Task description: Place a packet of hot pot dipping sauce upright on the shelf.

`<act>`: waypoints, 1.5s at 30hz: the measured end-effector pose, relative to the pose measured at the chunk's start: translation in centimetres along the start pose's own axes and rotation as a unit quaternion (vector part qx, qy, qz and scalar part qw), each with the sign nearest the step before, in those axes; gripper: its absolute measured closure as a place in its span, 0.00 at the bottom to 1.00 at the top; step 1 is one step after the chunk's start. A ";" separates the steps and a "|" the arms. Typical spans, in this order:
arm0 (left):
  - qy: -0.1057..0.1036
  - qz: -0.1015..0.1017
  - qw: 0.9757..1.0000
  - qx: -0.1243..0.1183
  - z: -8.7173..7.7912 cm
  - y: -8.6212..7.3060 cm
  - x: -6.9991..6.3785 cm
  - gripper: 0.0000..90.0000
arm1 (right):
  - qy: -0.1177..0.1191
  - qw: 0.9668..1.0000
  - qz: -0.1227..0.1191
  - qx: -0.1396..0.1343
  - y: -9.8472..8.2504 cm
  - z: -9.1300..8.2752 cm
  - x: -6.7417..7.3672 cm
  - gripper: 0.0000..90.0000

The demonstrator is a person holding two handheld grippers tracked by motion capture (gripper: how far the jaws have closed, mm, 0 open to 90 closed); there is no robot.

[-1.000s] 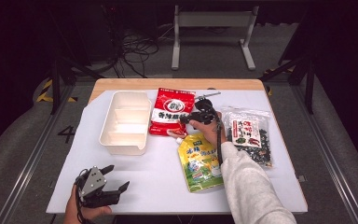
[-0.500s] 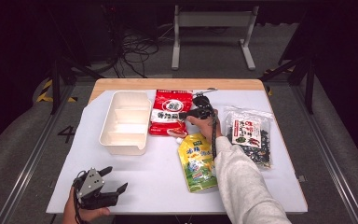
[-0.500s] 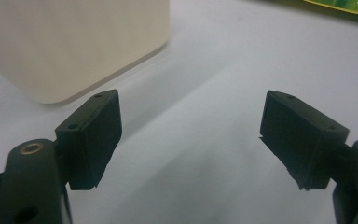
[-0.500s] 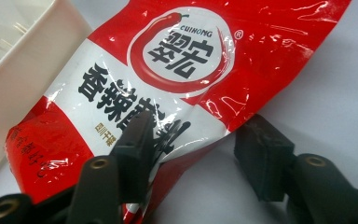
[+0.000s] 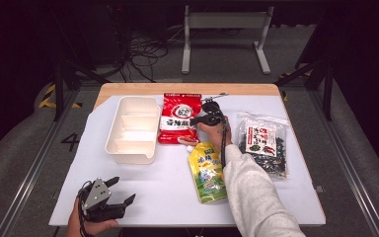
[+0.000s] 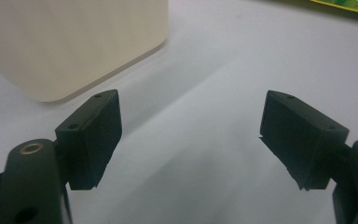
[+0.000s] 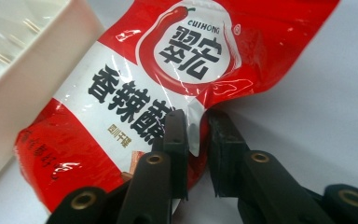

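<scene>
In the high view, the red snack packet is seen lying above the middle of the frame, just right of the white divided tray. Its right edge is met by the right gripper, whose jaws have just been closing, with the packet's edge caught between them. The left gripper, at lower left, is held with jaws wide apart and nothing between them

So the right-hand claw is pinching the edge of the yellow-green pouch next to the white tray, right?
Not quite: the right gripper is closing on the edge of the red packet, which lies beside the white tray, as the right gripper view shows. The yellow-green pouch lies untouched.
</scene>
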State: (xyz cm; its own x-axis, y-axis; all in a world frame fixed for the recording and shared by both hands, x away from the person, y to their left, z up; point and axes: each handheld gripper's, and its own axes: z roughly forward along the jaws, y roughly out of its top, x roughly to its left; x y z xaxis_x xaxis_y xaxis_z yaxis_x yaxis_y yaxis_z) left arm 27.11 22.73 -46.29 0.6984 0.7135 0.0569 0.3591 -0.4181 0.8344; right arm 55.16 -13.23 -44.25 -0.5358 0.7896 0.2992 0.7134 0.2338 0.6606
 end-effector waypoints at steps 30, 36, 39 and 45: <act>0.006 -0.008 1.000 -0.008 -0.3 0.0 0.1 0.24 | 0.035 0.981 -0.054 -0.181 1.2 -7.6 1.9 0.94; 0.006 -0.012 1.000 -0.011 -0.4 0.1 0.1 0.24 | 0.036 0.974 -0.077 -0.211 1.7 -8.9 2.8 0.94; 0.006 -0.011 1.000 -0.011 -0.5 0.1 0.1 0.24 | 0.041 0.972 -0.083 -0.217 2.1 -9.1 3.2 0.94; 0.004 -0.013 1.000 -0.011 -0.4 0.0 0.1 0.24 | 0.060 0.961 -0.100 -0.251 4.2 -9.4 5.3 0.94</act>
State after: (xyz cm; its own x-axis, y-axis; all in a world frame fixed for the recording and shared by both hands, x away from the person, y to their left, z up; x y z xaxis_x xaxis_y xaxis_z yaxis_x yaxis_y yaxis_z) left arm 26.92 23.02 -46.11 0.6842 0.7282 0.0392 0.3631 -0.3868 0.8477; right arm 51.08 -13.40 -33.40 -0.7092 0.6795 0.1880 0.2985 0.0477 0.9532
